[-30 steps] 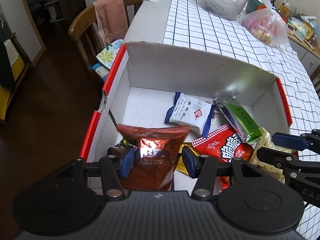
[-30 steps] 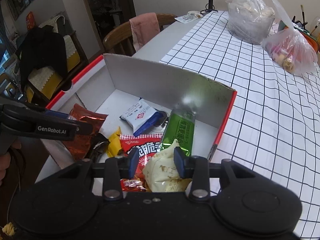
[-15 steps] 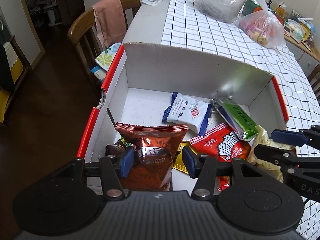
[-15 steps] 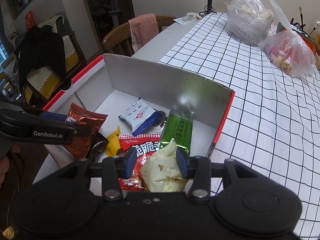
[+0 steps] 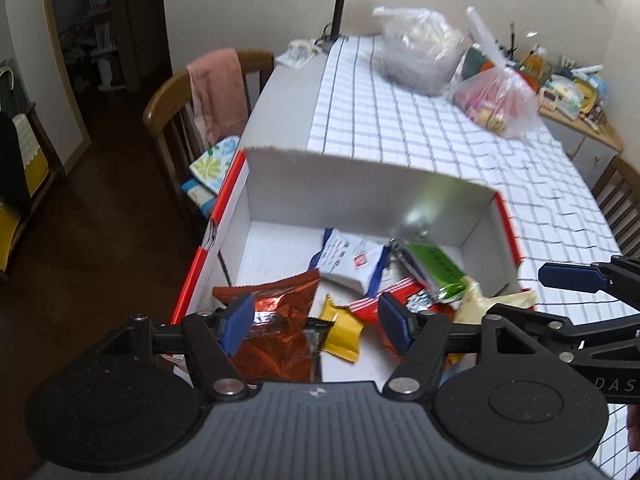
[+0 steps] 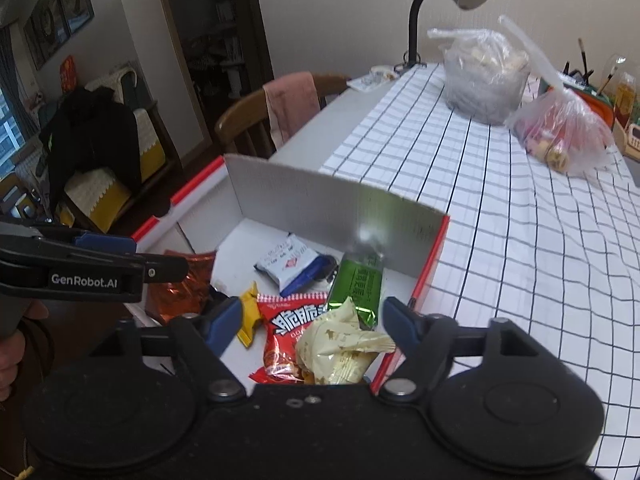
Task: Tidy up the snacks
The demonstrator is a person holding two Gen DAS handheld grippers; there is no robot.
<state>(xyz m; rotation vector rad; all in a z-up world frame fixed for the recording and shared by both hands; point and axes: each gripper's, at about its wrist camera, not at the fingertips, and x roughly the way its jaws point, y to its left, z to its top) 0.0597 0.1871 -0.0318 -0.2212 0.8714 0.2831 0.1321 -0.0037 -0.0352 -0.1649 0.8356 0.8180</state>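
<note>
A white cardboard box with red edges [image 5: 360,184] [image 6: 320,200] sits on the table and holds several snack packets. A brown foil packet [image 5: 280,320] [image 6: 180,288] lies at its near left. A yellow packet [image 5: 344,328] [image 6: 250,312], a red packet [image 6: 288,332], a pale yellow packet [image 6: 340,344], a green packet [image 5: 436,264] [image 6: 356,284] and a white and blue packet [image 5: 348,256] [image 6: 288,264] lie inside. My left gripper [image 5: 316,324] is open above the brown packet. My right gripper [image 6: 312,320] is open above the red and pale yellow packets.
The table carries a black-and-white checked cloth [image 6: 500,200], two plastic bags [image 5: 420,52] [image 5: 496,100] and a desk lamp [image 6: 440,0] at the far end. A wooden chair [image 5: 192,108] with a pink towel stands left of the table.
Both grippers have opened wider and pulled back and up from the box. The brown packet and the pale yellow packet now lie loose in the box.
</note>
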